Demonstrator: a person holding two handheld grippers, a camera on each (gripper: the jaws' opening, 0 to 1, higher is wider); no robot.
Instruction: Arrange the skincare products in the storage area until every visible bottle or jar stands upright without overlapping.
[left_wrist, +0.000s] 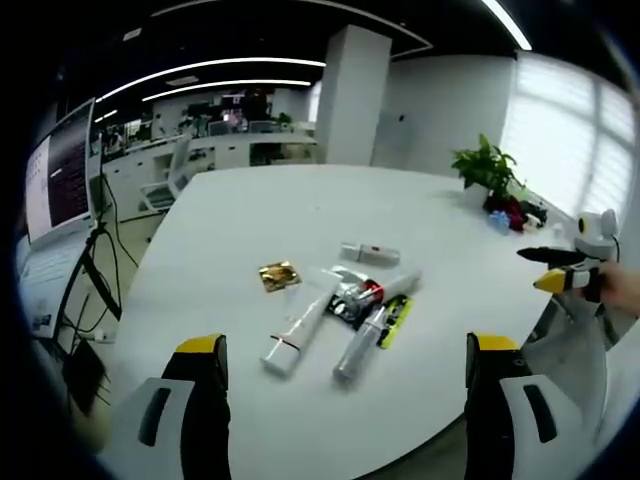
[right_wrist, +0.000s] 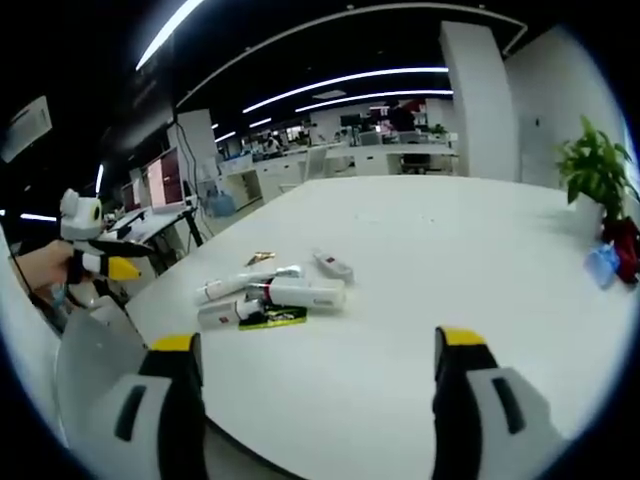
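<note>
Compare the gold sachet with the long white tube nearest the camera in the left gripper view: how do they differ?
The gold sachet is small, flat, roughly square and shiny gold; the long white tube is much longer, rounded and plain white. The sachet lies apart at the pile's left edge, while the tube's far end reaches into the cluster of other products. Both lie flat on the white table, neither upright.

Surface: broad white table (right_wrist: 420, 260).
Products: white tubes (right_wrist: 296, 292) lying flat in a cluster left of centre, one small white bottle (right_wrist: 333, 266) lying just behind them, a yellow-green sachet (right_wrist: 272, 319) in front.
Own gripper: right gripper (right_wrist: 318, 350), yellow-tipped black jaws wide apart, holding nothing.
Other gripper: left gripper (right_wrist: 128, 266) at far left, well apart from the products.
Background: green potted plant (right_wrist: 597, 172).
</note>
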